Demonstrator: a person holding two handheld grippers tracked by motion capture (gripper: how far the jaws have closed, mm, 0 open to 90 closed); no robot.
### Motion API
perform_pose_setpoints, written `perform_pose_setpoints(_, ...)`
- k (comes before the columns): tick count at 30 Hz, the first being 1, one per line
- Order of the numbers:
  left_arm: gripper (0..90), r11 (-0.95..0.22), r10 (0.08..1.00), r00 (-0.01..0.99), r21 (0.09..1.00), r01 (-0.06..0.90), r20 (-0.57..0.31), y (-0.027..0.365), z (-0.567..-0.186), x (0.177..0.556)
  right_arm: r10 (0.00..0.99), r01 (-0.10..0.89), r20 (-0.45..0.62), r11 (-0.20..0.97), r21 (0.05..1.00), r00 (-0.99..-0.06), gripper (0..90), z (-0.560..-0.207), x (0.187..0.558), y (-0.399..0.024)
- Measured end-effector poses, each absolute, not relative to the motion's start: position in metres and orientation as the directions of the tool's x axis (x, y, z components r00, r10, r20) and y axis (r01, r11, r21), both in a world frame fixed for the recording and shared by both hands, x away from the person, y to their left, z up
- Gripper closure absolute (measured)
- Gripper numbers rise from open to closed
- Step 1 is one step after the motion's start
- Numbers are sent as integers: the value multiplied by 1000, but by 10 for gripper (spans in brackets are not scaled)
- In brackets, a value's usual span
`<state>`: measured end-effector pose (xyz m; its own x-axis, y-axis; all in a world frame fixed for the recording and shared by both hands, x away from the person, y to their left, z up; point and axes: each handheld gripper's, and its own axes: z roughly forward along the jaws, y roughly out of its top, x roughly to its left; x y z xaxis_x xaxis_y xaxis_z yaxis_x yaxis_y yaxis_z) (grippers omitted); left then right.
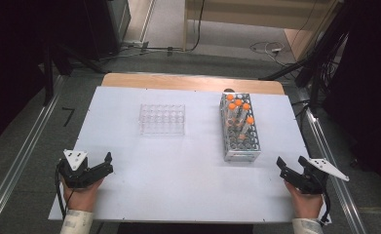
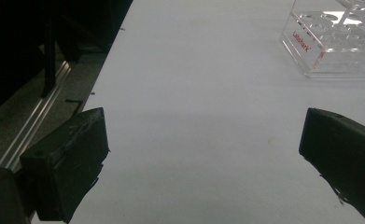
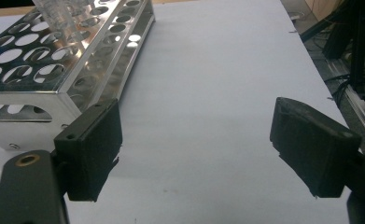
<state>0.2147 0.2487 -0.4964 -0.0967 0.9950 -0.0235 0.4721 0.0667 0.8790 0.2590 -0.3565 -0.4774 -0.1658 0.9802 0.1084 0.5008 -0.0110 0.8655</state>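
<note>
1. The white table (image 1: 178, 180) bears everything, wooden edge at its far side
2. The metal rack (image 1: 240, 130) stands right of centre, running away from the person; orange-capped tubes (image 1: 238, 107) sit upright in its far end
3. The clear plastic rack (image 1: 162, 119) sits left of the metal one, well apart from it, with no tubes in it
4. The left gripper (image 1: 105, 163) rests at the near left edge, jaws spread wide with nothing between
5. The right gripper (image 1: 289, 165) rests at the near right edge, near the metal rack's close end, jaws wide apart and empty
</note>
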Motion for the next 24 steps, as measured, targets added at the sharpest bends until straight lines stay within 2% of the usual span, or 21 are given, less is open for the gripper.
perform_pose_setpoints(24,15,64,995,-95,881,469,-21,247,-497,215,971,497,104,17,868,-215,157,-471,270,-337)
